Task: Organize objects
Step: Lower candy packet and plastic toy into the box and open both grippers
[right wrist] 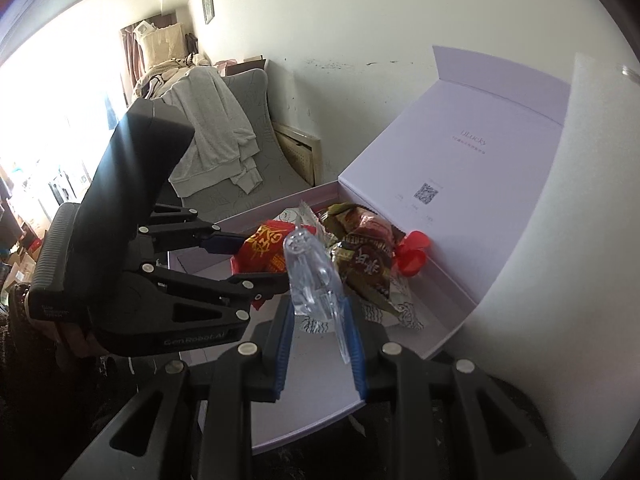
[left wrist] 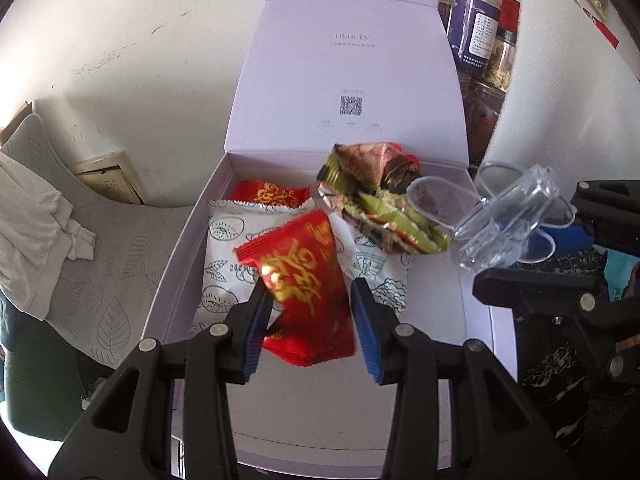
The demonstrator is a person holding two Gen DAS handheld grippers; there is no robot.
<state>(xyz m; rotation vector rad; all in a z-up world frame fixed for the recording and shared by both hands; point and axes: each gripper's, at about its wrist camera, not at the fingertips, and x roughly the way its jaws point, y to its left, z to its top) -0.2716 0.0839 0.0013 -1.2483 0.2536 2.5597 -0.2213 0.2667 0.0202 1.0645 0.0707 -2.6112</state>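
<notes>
While your left gripper (left wrist: 312,316) hangs over the open lilac gift box (left wrist: 168,256), its fingers stand spread around a red snack packet (left wrist: 304,296), which looks just released or not yet clenched. Your right gripper (right wrist: 318,328) pinches a clear plastic case (right wrist: 312,280) above the box's right side. Next, lower that case into bare floor beside the green-brown wrappers (left wrist: 376,200).
</notes>
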